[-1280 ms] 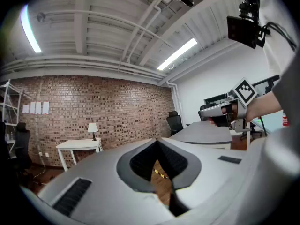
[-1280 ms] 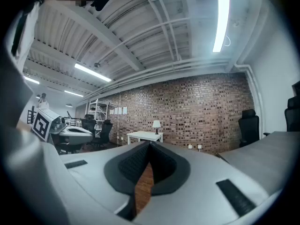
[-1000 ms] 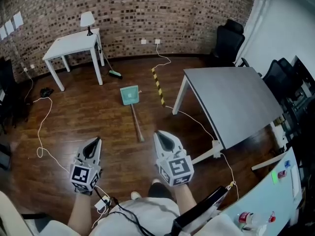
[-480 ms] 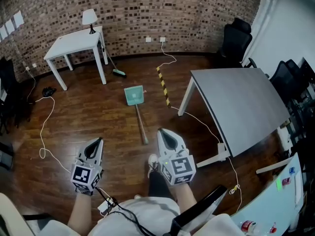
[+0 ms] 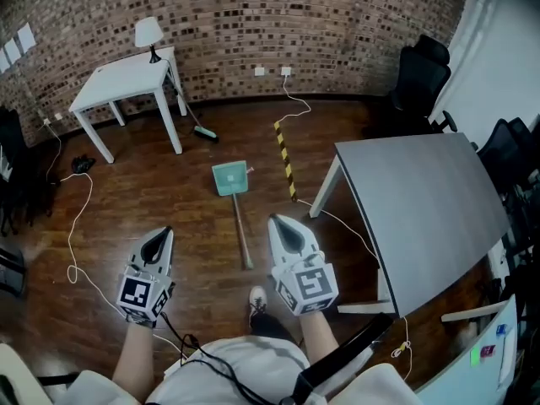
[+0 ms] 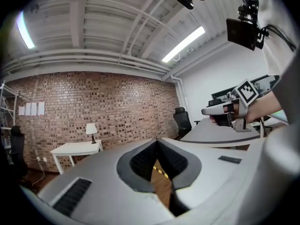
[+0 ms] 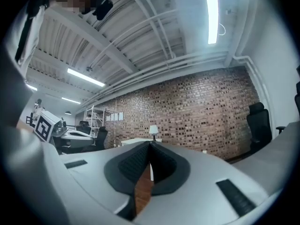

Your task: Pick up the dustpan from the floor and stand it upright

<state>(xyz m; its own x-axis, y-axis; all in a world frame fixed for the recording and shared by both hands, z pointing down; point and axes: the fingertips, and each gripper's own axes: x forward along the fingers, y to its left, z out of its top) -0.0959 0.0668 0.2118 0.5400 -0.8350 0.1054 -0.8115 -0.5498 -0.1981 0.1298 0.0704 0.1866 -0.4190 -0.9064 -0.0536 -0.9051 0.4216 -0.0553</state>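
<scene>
Pale grey left gripper (image 5: 159,236) and right gripper (image 5: 283,224) bear black-and-white marker cubes (image 5: 140,294).

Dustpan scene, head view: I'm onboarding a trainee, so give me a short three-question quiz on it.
1. True or false: the dustpan lies on the floor, held by neither the left gripper nor the right gripper.
2. What stands on the white table? A lamp; B bottle; C broom.
3. Short answer: what colour is the dustpan's pan?
Key: 1 true; 2 A; 3 teal.
</scene>
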